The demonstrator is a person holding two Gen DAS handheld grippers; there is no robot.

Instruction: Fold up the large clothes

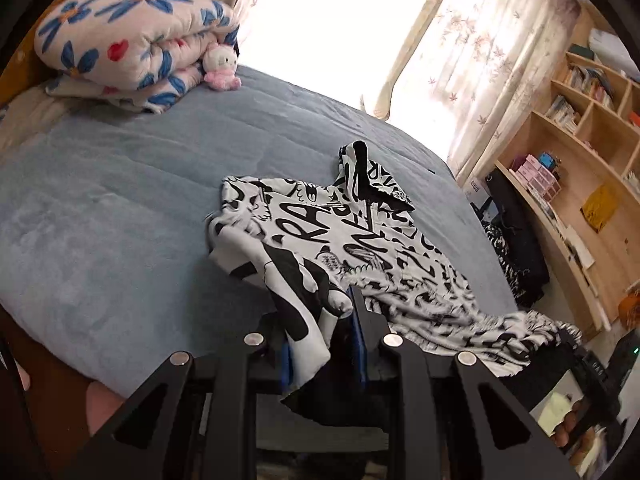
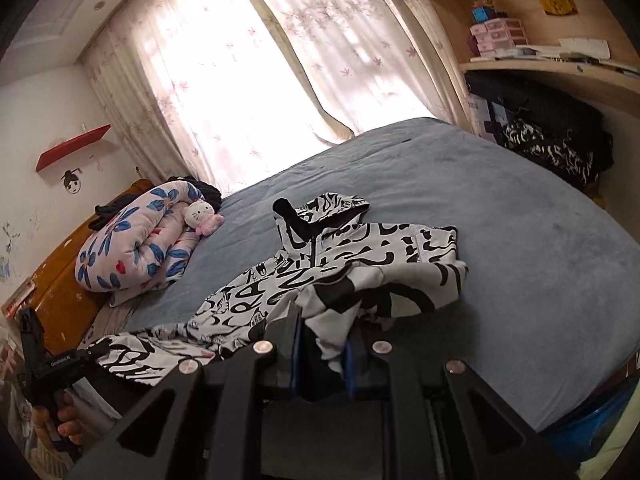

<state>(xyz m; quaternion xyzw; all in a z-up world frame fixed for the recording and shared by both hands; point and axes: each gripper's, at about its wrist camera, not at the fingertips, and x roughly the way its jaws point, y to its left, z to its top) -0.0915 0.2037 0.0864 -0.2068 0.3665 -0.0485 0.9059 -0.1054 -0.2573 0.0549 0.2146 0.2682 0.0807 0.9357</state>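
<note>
Black-and-white graffiti-print hooded garment (image 1: 360, 240) lies spread on the blue-grey bed cover (image 1: 120, 220), hood toward the window, lower hem raised off the bed at both near corners. Left gripper (image 1: 320, 320) is clenched on one hem corner; fabric hangs between its blue-padded fingers (image 1: 358, 340). Right gripper (image 2: 322, 340) is clenched on the opposite hem corner, with cloth bunched between its fingers (image 2: 297, 344).

Bed cover is bare on both sides of the garment and beyond the hood. At the head end rests a rolled floral quilt (image 1: 132, 40) with a small pink-and-white plush toy (image 1: 222, 68) against it, well apart from the garment. A wooden shelf unit (image 1: 580, 140) and dark clothing pile (image 1: 516, 248) stand past the bed edge, beside the floral curtains (image 1: 492, 60).
</note>
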